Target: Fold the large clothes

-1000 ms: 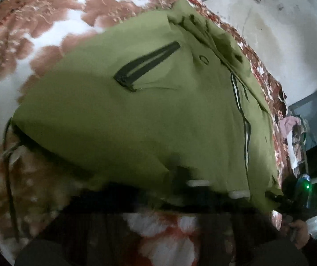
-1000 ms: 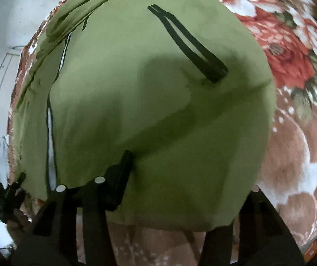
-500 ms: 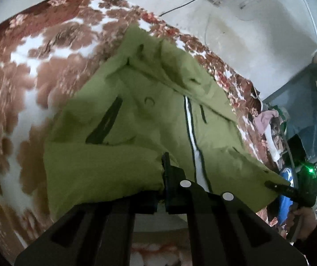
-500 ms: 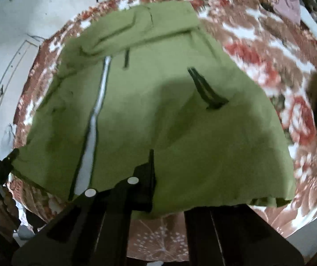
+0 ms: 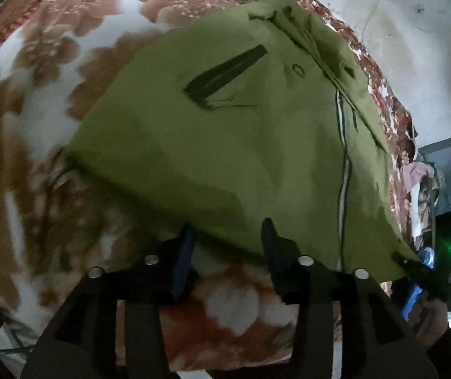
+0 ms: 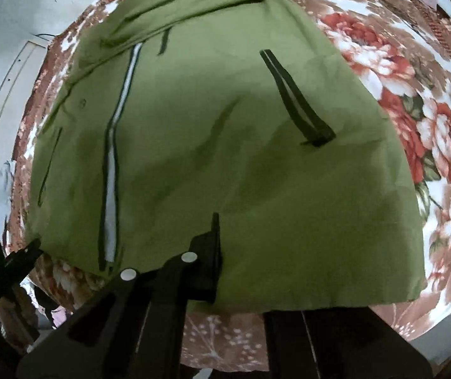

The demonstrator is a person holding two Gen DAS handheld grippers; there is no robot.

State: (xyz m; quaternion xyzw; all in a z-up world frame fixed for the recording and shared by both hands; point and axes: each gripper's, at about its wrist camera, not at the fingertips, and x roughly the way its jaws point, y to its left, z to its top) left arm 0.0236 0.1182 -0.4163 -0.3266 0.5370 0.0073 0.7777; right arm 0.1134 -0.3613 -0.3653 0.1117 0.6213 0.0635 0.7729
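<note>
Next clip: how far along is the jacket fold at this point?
Done: the green jacket lies spread front-up on the floral blanket, zip closed. In hand: the right gripper is shut on its hem; the left gripper has just been opening its jaws at the hem, pressing nothing. Left: the body shows no fold across yet, so hem-to-collar folding remains.

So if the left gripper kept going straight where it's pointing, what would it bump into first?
Probably the near hem of the green jacket. The left gripper has just been opening, nothing pinched between its fingers; the hem edge lies right ahead on the flowered blanket. Depth is hard to judge.
</note>
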